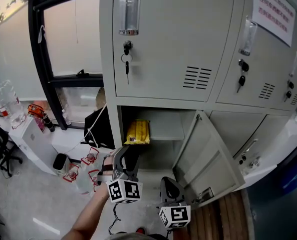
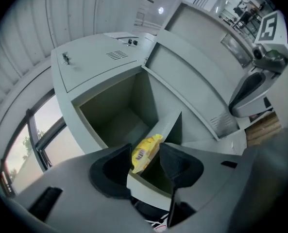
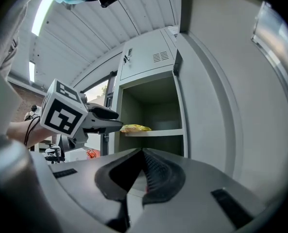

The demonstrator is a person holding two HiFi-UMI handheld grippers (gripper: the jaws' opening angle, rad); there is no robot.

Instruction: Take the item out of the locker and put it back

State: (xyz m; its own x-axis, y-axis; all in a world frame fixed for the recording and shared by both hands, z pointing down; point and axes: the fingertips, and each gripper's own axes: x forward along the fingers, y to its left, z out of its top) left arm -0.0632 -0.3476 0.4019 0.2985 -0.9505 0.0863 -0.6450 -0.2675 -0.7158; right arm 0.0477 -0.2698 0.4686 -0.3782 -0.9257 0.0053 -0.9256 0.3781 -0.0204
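Note:
A yellow packet [image 1: 137, 132] lies on the shelf [image 1: 166, 137] of the open lower locker, near its left front edge. My left gripper [image 1: 125, 153] points into the locker just below and in front of the packet. In the left gripper view the packet [image 2: 144, 153] shows between the spread jaws, resting on the shelf edge, and the pads do not press on it; this gripper [image 2: 146, 148] is open. My right gripper [image 1: 168, 181] hangs lower, in front of the locker's bottom compartment. In its own view the right gripper [image 3: 143, 152] has its tips together, with nothing held, and the packet [image 3: 135, 128] lies far ahead.
The locker door [image 1: 208, 156] stands swung open to the right. Closed lockers with keys [image 1: 127, 59] fill the row above. On the floor at left are a white box [image 1: 35, 144], water bottles [image 1: 8, 101] and a black bag [image 1: 99, 126] by the window. Wooden slats [image 1: 223, 216] lie at lower right.

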